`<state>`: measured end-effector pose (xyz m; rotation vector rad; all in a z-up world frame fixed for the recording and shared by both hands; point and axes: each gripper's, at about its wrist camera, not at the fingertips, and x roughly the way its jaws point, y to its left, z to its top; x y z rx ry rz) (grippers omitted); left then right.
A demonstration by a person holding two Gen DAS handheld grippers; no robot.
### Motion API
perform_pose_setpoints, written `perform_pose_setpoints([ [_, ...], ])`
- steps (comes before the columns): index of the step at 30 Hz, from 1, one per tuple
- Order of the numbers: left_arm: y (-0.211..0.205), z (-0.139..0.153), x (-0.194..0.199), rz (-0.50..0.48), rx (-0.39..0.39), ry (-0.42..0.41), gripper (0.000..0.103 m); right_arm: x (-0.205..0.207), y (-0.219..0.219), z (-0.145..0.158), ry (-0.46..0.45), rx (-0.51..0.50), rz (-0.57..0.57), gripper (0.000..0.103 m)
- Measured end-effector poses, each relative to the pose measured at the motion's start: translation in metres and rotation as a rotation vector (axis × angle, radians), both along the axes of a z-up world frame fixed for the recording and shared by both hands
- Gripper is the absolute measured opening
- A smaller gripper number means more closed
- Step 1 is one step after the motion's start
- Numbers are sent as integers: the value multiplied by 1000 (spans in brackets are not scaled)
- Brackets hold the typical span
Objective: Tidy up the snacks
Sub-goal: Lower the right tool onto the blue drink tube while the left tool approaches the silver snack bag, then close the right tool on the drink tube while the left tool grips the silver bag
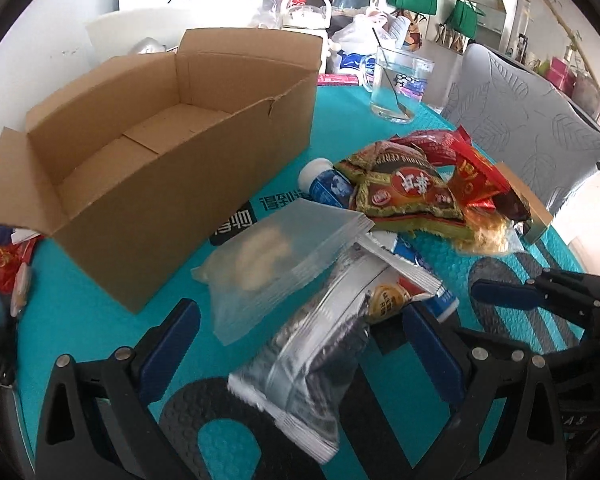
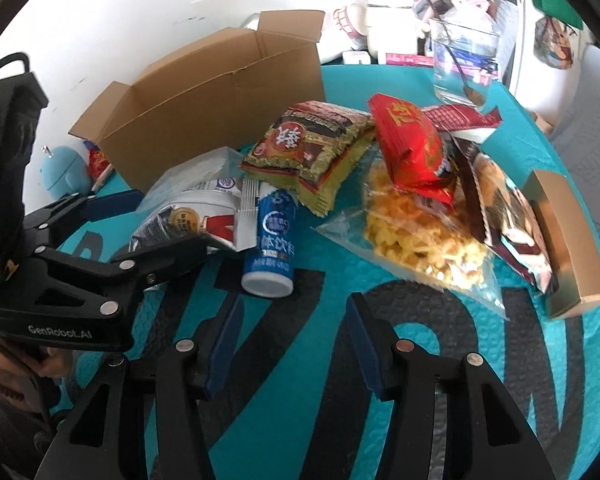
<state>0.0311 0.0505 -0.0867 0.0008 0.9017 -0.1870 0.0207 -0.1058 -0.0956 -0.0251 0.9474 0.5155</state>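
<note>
The snacks lay in a loose heap on the teal tabletop (image 2: 540,128), just in front of an open cardboard box (image 1: 172,148) that stood empty.

Nearest the left gripper (image 1: 296,344) was a silver packet (image 1: 316,360), lying between its blue pads, which stood wide apart on either side of it; whether either pad touched the packet could not be told. A frosted pouch (image 1: 276,264) lay partly over the packet's far end, toward the box. Beyond them a blue bottle (image 2: 270,236) lay on its side, its white cap toward the right gripper (image 2: 296,340).

Against the bottle leaned a green-and-brown packet (image 2: 312,156), and beside that a red packet (image 2: 412,148) sat atop a clear bag of yellow crisps (image 2: 416,232). A dark-wrapped packet (image 2: 496,216) rested against a small gold carton (image 2: 568,240) at the heap's right edge.

The right gripper's jaws stood apart with nothing between them, over bare tabletop short of the bottle.

Behind the heap stood a glass (image 1: 400,80) with a spoon in it, and farther back a white kettle (image 1: 304,12). A grey chair (image 1: 520,120) stood past the tabletop's right edge.
</note>
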Motion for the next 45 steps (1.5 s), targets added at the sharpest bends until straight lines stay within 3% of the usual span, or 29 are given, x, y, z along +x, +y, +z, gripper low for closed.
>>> perform_pose_setpoints([
  [3,2,-1,1,-1,-9,-2,103,6,6,-1,4,3,13,53],
  [5,5,-2,1,6,-27,-4,97,9,9,-1,4,5,22,53],
  [7,11,-4,1,5,-68,14,74,12,14,-2,1,9,31,53],
  [10,17,-14,3,5,-126,79,51,17,20,-3,8,14,38,50],
  [11,19,-17,2,7,-132,88,50,17,20,-4,8,13,33,33],
  [12,20,-16,0,13,-129,71,49,19,21,-6,12,8,18,29],
  [15,18,-13,-8,34,-87,59,41,17,23,-6,1,2,21,28],
  [39,-15,-6,-85,-30,-35,124,40,-73,-15,-8,27,-22,146,28],
  [40,-17,-7,-85,-33,-24,119,40,-75,-14,-8,27,-30,149,30],
  [43,-21,-12,-84,-38,4,123,40,-76,-8,-11,-9,-72,158,48],
  [45,-21,-13,-82,-33,4,121,42,-76,-6,-13,-19,-83,163,48],
])
